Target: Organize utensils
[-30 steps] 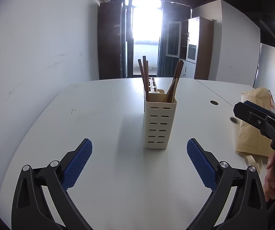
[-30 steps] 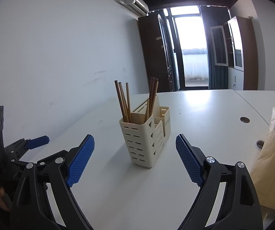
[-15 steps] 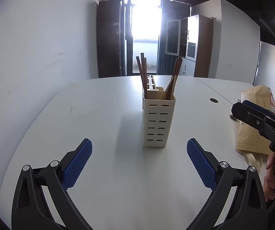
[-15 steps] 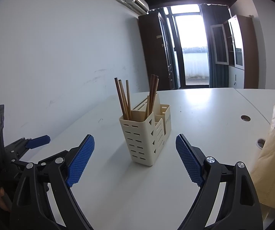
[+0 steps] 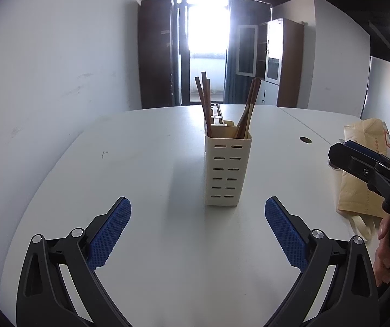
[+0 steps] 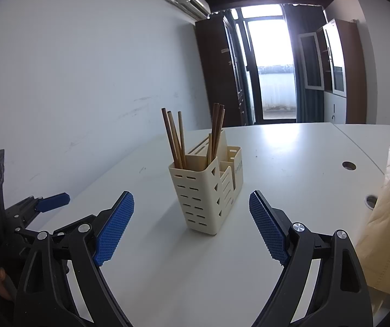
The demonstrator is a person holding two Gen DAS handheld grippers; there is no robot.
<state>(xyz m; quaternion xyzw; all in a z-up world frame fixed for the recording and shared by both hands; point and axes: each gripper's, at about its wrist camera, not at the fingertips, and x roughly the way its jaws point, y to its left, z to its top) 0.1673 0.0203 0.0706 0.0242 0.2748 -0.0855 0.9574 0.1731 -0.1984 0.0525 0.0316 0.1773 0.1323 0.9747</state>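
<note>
The holder [image 5: 228, 173] is cream with rows of little slots. The chopsticks [image 5: 205, 100] are brown. The desk [image 5: 146, 163] is white. The bag [image 5: 363, 163] is tan. The pads [image 5: 110, 233] are blue with tiny bumps on black arms.

Red "wink!" on the paper bag [image 5: 363, 160]

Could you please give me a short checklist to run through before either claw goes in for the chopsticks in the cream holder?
1. Left claw open and empty: ok.
2. Right claw open and empty: ok.
3. Holder upright on the table, clear of both claws: ok.
4. Chopsticks standing in the holder, tops free to pinch: ok.
5. Paper bag clear of the holder: ok.
6. Whether the chopsticks are sorted into matched pairs: cannot tell.
</note>
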